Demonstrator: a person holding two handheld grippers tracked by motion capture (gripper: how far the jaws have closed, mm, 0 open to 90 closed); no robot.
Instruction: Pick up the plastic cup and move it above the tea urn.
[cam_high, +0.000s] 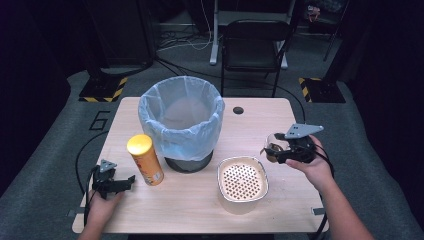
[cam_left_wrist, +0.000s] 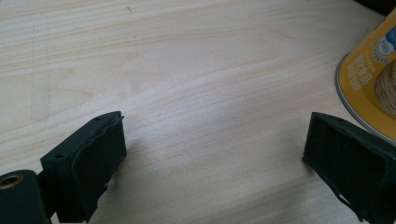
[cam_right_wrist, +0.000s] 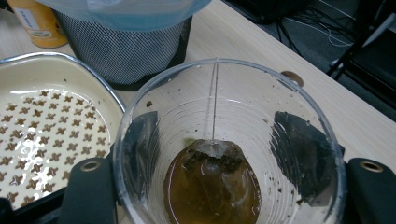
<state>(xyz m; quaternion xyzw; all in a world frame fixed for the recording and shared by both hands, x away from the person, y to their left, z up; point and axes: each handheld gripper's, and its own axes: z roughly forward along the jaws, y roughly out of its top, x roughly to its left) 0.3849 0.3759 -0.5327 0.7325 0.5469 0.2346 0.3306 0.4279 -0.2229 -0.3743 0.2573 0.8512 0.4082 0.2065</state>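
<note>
A: The plastic cup (cam_right_wrist: 229, 144) sits clamped between the right gripper (cam_high: 280, 149)'s two black jaws, above the table (cam_high: 280, 200) near its right edge, upright. At its bottom lie a tea bag (cam_right_wrist: 215, 172) and some brown tea, the string running up the inner wall.

B: And what's beside it?

A: The strainer tray (cam_high: 242, 178) lies just left of it, toward the near edge. Behind that, mid-table, stands the bin (cam_high: 182, 120) with its pale blue liner.

B: The other hand?

A: The left gripper (cam_high: 131, 179) rests at the near left corner, jaws spread wide with only bare wood between them. The yellow canister (cam_high: 145, 159) stands just beside its right jaw, between gripper and bin, not touching the jaw.
</note>
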